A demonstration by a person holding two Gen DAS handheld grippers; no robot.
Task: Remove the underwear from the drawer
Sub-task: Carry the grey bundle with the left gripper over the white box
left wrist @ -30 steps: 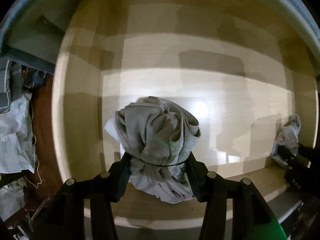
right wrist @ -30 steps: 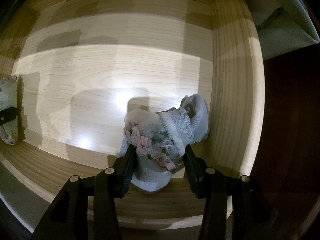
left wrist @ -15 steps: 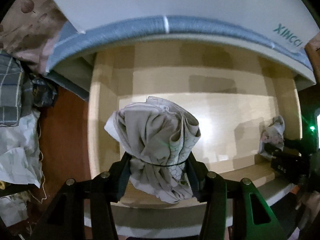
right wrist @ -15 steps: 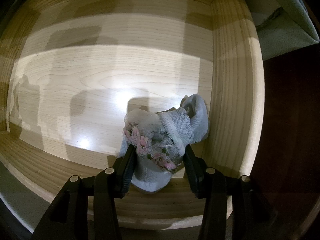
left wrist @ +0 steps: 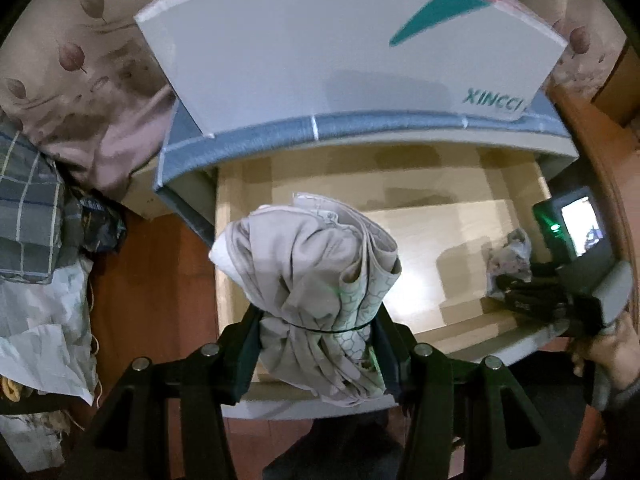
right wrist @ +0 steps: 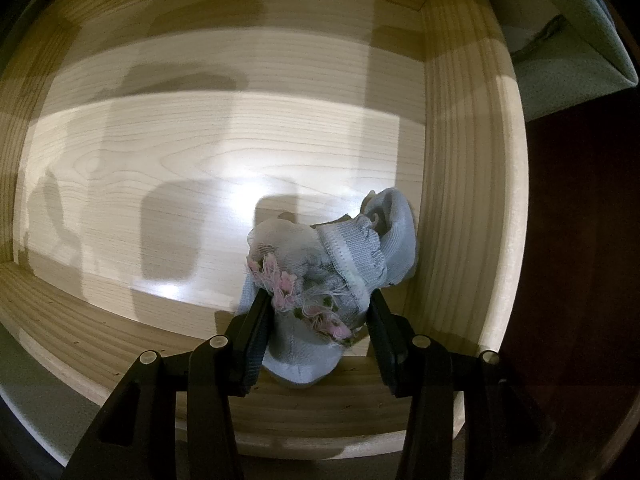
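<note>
The left gripper (left wrist: 318, 326) has risen well clear of the wooden drawer (left wrist: 460, 336) since a second ago — the grey bundled underwear (left wrist: 308, 268) clenched between its fingers, the white box (left wrist: 320, 52) on the cabinet now in sight. The right gripper (right wrist: 316, 320) has not moved — low in the drawer's right corner, clamped on pale blue underwear with pink floral trim (right wrist: 328, 264)

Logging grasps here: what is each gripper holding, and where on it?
Left gripper pinches the bundled beige underwear around its lower, cinched middle. Right gripper clamps the light-blue underwear with pink floral trim across its bunched middle.
</note>
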